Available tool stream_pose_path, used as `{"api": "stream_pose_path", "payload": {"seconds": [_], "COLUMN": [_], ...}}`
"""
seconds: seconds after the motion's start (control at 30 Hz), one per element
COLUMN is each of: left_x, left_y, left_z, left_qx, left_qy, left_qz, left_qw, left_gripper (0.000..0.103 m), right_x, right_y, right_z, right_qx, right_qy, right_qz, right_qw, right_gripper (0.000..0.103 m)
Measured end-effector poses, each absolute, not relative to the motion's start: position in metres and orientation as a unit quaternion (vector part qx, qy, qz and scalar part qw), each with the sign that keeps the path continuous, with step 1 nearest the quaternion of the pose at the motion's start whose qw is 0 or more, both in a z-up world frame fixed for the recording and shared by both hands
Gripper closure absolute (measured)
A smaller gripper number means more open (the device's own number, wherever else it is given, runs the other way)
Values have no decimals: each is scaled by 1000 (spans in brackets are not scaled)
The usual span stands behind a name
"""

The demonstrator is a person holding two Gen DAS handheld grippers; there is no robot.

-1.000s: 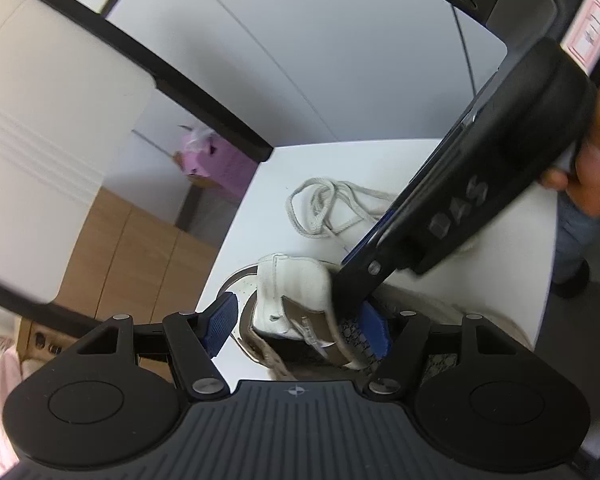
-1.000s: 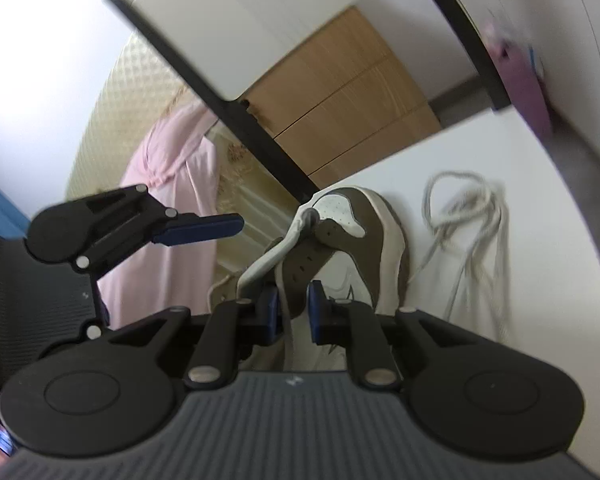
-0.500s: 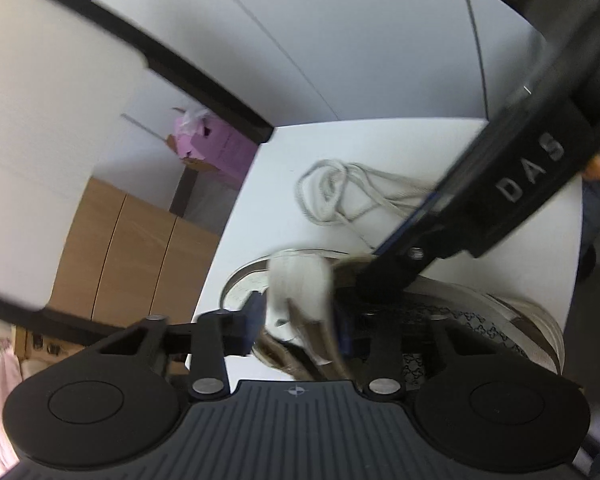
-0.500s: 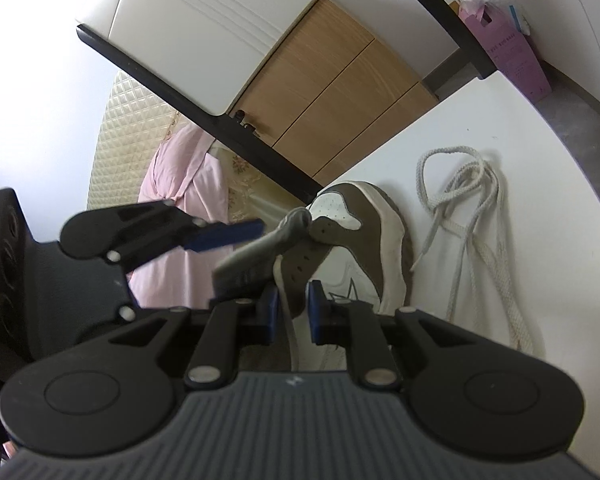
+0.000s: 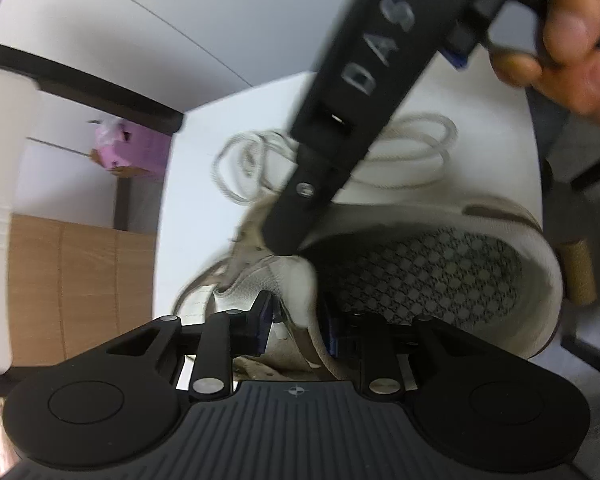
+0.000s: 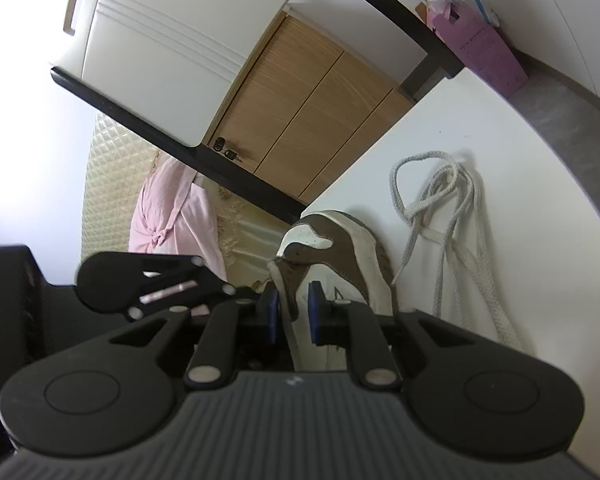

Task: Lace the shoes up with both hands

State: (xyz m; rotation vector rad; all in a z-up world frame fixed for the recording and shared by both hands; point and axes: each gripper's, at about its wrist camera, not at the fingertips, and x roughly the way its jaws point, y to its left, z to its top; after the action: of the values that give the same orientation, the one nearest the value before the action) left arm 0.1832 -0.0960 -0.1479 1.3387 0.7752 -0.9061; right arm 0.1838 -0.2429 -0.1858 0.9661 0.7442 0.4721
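Shoe (image 5: 440,264): brown-and-white sneaker on the white table (image 5: 203,168), no lace threaded; toe points away from the right gripper, heel opening with its patterned lining sits just ahead and right of the left gripper.

Left gripper (image 5: 295,322): jaws narrowed onto the white tongue flap (image 5: 295,280); both blue pads sit against the flap, so it reads as pinching the tongue; gripper angled steeply down over the shoe.

Right gripper (image 6: 293,312): jaws nearly together with a thin strip of the shoe's upper edge between the pads; pads look pressed on it; that edge runs straight ahead of the gripper toward the toe (image 6: 320,232).

In the left view the right gripper's black body crosses diagonally from upper right down to the shoe; a hand (image 5: 572,28) holds it at the top right corner. In the right view the left gripper's linkage sits just left of the right gripper's jaws, close beside the shoe.

Lace (image 6: 452,216): loose off-white tangle flat on the table, right of the shoe from the right gripper, beyond the shoe from the left gripper; not touching either gripper.

Pink box (image 6: 480,48) far ahead, off the table's far corner; wooden cabinet (image 6: 312,108) beyond the table edge; pink cloth (image 6: 171,216) ahead-left of the right gripper.
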Motion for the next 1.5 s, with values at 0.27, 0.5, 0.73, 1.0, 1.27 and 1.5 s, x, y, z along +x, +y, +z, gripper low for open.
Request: {"api": "stream_pose_path", "payload": {"seconds": [0.27, 0.5, 0.73, 1.0, 1.27, 1.5], "left_x": [197, 202, 176, 152, 161, 166], "left_y": [-103, -89, -64, -34, -12, -1], "left_z": [-169, -153, -105, -108, -126, -132], "left_qx": [565, 487, 397, 237, 75, 53], "left_qy": [358, 391, 374, 391, 421, 411], "left_qz": [-405, -410, -382, -242, -168, -157], "left_qw": [624, 664, 746, 856, 888, 896], "left_gripper": [71, 39, 31, 33, 65, 67], "right_x": [188, 192, 190, 175, 154, 152], "right_y": [-242, -243, -241, -244, -255, -240], "right_z": [-189, -188, -184, -172, -180, -186], "right_qx": [460, 457, 440, 409, 438, 444], "right_qy": [350, 347, 339, 326, 347, 363], "right_qz": [224, 224, 227, 230, 204, 218], "right_qw": [785, 788, 800, 821, 804, 790], "right_gripper": [87, 86, 85, 83, 84, 84]}}
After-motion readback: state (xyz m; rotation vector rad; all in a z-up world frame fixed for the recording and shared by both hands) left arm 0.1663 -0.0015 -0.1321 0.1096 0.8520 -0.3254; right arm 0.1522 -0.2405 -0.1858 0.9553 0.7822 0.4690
